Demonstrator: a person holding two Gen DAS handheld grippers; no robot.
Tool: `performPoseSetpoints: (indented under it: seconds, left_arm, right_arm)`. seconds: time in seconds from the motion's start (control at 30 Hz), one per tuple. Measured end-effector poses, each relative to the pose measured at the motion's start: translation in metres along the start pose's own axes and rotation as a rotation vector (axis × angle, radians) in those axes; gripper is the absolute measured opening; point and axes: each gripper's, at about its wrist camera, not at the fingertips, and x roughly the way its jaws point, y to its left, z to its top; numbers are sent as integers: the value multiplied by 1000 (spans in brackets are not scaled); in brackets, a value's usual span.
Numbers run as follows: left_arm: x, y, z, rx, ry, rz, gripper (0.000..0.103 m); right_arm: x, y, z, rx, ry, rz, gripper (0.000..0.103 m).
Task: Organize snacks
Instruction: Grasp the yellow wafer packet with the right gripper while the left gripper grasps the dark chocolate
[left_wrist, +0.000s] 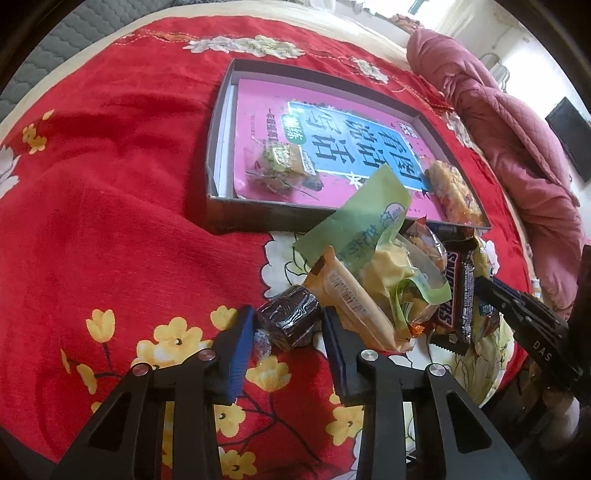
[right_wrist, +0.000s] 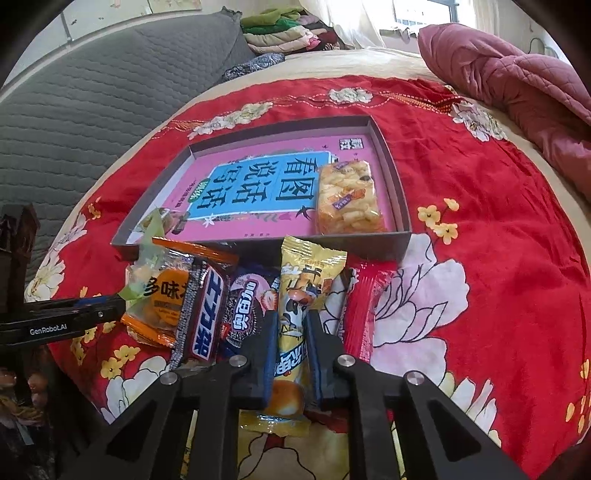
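I hold the left gripper (left_wrist: 288, 325) around the dark chocolate cake (left_wrist: 288, 320) at the near edge of the snack pile; its pads seem to touch both sides of the wrapper, so I judge that it pinches the cake. The right gripper (right_wrist: 291, 325) is pressed together on the yellow snack packet (right_wrist: 299, 306), low on its body, I think so that the packet does not fold when lifted. The pile lies on the red flowered blanket (left_wrist: 110, 184), just before the shallow box (right_wrist: 391, 173). In the box there are already a rice cracker pack (right_wrist: 347, 199) at the right and a green-brown snack (left_wrist: 284, 166) at the left, on a pink book (left_wrist: 258, 110), so I believe both held items should go there next.
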Motion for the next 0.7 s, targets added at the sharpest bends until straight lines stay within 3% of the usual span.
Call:
performPoseSetpoints:
  seconds: [0.57, 0.7]
  left_arm:
    - [-40, -4, 3, 1, -88, 13, 38]
    - [-41, -4, 2, -2, -85, 15, 38]
  right_arm:
    - [-19, 4, 6, -14, -90, 35, 11]
    - [-13, 1, 5, -7, -56, 24, 11]
